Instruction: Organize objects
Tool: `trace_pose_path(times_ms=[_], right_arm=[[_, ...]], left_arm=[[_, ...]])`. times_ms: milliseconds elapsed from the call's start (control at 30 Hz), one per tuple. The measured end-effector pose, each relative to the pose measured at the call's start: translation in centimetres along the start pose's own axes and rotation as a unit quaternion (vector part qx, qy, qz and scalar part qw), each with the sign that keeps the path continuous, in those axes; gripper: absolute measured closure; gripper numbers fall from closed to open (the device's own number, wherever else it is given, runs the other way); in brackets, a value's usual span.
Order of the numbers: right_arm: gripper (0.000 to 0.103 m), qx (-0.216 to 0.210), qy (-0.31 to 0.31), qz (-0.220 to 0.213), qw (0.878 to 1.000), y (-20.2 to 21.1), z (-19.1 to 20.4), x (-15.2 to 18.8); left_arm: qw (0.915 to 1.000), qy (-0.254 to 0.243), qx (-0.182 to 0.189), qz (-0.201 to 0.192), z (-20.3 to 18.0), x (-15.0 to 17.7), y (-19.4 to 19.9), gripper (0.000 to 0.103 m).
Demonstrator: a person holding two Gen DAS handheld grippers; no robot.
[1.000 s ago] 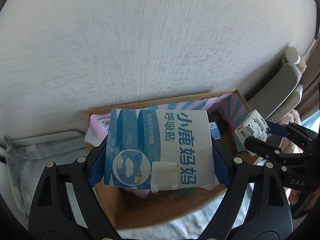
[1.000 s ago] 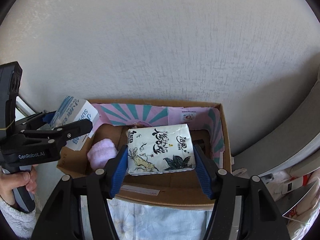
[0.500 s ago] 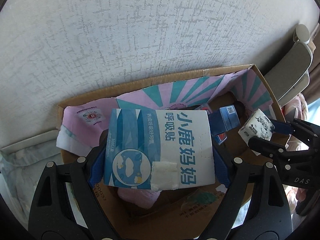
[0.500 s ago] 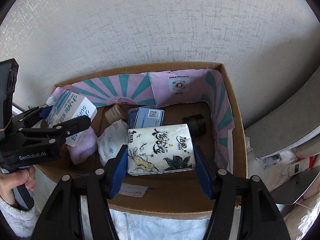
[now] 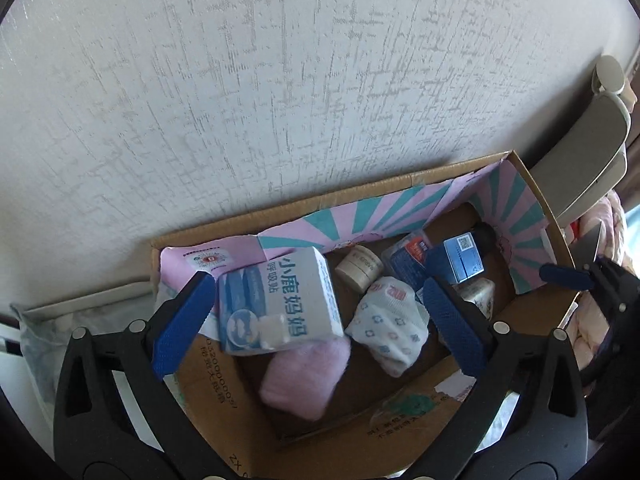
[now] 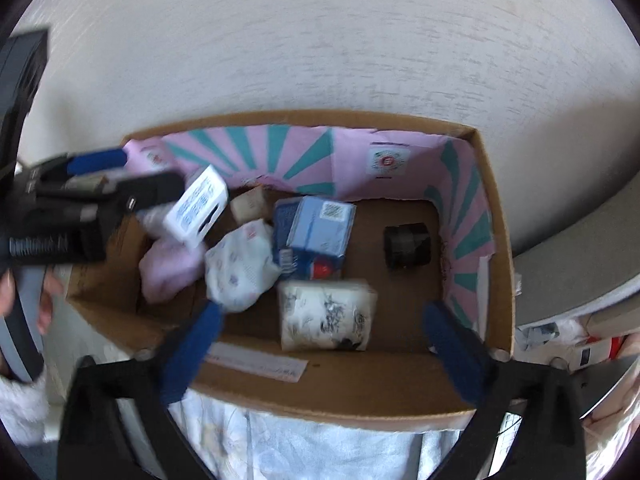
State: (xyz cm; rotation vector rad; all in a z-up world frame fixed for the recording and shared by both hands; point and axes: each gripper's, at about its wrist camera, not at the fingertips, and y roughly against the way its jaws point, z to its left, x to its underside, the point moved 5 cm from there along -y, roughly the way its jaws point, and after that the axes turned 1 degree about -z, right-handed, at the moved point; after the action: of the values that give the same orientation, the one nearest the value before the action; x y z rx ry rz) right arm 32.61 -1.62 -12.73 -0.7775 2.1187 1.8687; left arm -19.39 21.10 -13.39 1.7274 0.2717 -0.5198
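A cardboard box [image 5: 404, 186] [image 6: 500, 240] lined with pink and teal paper stands against the wall. My left gripper [image 5: 316, 324] is open above its left end. The blue-and-white carton [image 5: 280, 300] [image 6: 198, 206] is free of the fingers and tilts over a pink cloth [image 5: 304, 376]. My right gripper [image 6: 324, 348] is open over the box's near side. The white tissue pack [image 6: 326, 314] lies loose on the box floor between its fingers. The right gripper's blue fingertip [image 5: 564, 276] shows at the right edge of the left wrist view.
In the box lie a patterned white sock [image 5: 390, 326] [image 6: 240, 268], a blue box [image 6: 320, 228], a small round jar [image 5: 360, 268] and a black cylinder [image 6: 408, 246]. A grey chair [image 5: 588, 152] stands to the right. Floral fabric [image 6: 304, 440] lies under the box.
Both grippers opened and let go. The carton dropped onto the pink cloth at the left; the tissue pack dropped to the box floor. Both grippers moved closer over the box.
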Motion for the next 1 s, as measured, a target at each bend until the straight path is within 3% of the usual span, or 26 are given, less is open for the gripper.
trace_pose_path(times_ms=[600, 900, 1000], right_arm=[[0.000, -0.010, -0.002, -0.022, 1.000, 1.7, 2.1, -0.1], [0.000, 0.003, -0.001, -0.070, 0.998, 5.6, 4.7, -1.4], [0.000, 0.014, -0.005, -0.095, 0.995, 7.7, 6.0, -2.0]], left_arm=[[0.9993, 0.011, 0.010, -0.034, -1.3, -0.6, 2.6, 0.000], [0.9951, 0.030, 0.028, -0.090, 1.5, 0.2, 10.2, 0.000], [0.9926, 0.037, 0.014, -0.115, 2.5, 0.9, 12.9, 0.000]])
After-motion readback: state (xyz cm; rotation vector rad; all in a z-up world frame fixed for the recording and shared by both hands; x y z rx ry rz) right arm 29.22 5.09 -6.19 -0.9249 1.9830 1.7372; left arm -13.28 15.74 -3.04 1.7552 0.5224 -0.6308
